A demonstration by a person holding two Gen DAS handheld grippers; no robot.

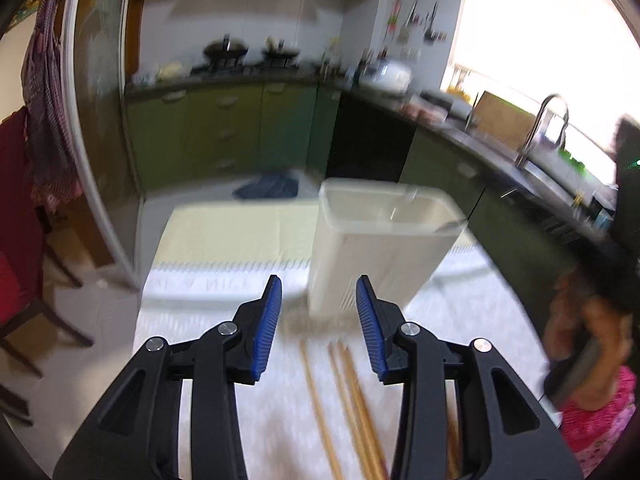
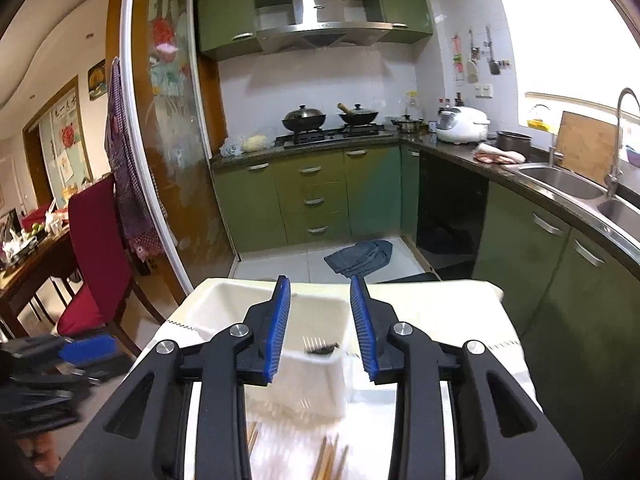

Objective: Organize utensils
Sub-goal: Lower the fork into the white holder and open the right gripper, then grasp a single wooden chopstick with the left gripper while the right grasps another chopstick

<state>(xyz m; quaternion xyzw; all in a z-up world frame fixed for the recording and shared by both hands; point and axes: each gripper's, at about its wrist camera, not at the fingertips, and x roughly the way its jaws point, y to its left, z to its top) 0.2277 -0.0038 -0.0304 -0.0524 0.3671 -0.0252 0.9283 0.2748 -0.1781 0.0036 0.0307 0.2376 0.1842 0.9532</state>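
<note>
We are holding both tools apart, gripping nothing: left tool (image 1: 319,292), right tool (image 2: 320,292). Slim wooden chopsticks (image 1: 352,400) are lying before the white rectangular plastic bin (image 1: 380,248). Only the right view is showing a dark blurred utensil (image 2: 322,348) at its rim.

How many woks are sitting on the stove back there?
2. Left wok with a lid sits on the left burner of the stove; right wok, also lidded, sits on the right burner beside it.

Chopsticks (image 1: 352,408) before container (image 1: 376,248)
</note>
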